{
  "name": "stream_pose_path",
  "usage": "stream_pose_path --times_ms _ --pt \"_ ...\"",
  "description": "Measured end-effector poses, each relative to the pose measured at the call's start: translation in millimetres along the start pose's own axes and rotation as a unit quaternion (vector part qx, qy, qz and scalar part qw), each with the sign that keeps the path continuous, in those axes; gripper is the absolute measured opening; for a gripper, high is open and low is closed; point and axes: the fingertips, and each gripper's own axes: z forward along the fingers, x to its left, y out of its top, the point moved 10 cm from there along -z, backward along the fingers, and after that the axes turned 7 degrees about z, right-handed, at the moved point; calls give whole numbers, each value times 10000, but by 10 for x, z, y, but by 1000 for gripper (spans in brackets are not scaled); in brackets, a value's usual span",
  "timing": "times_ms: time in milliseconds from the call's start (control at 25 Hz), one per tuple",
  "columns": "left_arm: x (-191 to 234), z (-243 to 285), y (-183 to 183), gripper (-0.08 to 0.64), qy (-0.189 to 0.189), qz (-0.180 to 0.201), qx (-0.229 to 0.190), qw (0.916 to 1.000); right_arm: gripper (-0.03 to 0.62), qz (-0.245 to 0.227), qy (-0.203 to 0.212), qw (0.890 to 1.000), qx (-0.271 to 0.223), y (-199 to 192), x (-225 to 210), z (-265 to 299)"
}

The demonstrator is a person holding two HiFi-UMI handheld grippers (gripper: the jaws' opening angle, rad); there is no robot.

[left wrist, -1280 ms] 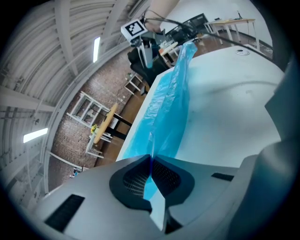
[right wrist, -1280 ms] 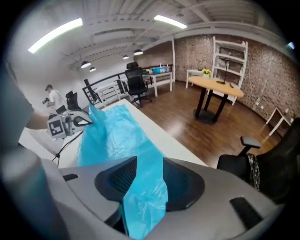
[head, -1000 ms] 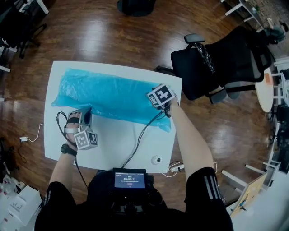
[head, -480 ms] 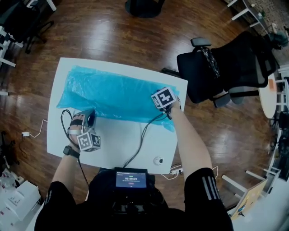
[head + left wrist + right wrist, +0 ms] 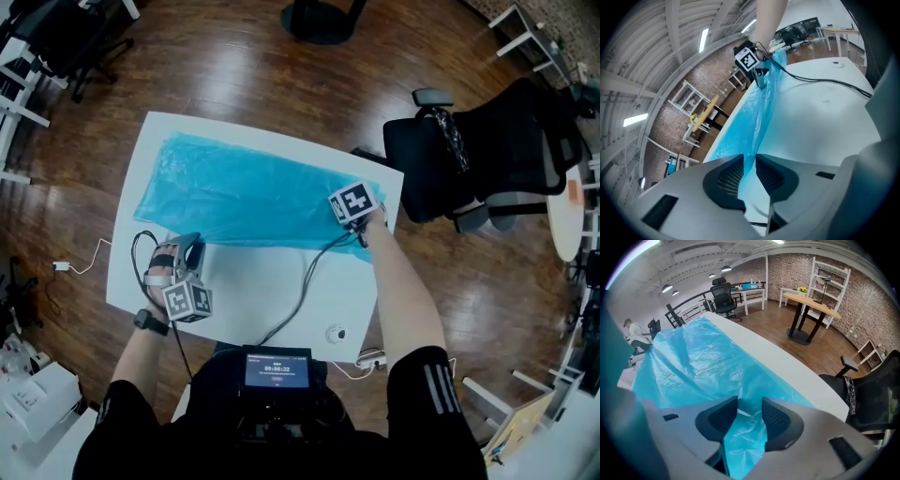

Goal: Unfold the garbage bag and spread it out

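The thin blue plastic garbage bag (image 5: 244, 192) lies flat across the far half of the white counter (image 5: 272, 281). I judge it limp, light and slippery, best held by its edges. My left gripper (image 5: 750, 161) has just been opening, with the bag's near edge loose between its jaws. My right gripper (image 5: 750, 411) stands wide over the right corner, pinching nothing.

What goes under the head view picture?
Blue garbage bag spread on a white table; left gripper, jaws just opened, straddles its near edge; right gripper open over its right end.
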Motion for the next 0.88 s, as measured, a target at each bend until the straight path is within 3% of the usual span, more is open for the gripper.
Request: stream_pose_path --times_ms 240,600,720,880 --pt "17 -154 -102 86 102 -256 93 9996 199 15 -49 10000 -65 -4 -11 3" --pt "542 -36 -370 84 519 -1327 287 9894 201 -7 -167 9999 -31 -14 -40 23" --pt "631 189 -523 84 280 -1724 580 9829 199 -33 -152 9998 -96 -4 -29 43" --pt "546 604 -773 84 -451 -2014 1105 9722 201 -10 -58 9998 -190 23 13 17"
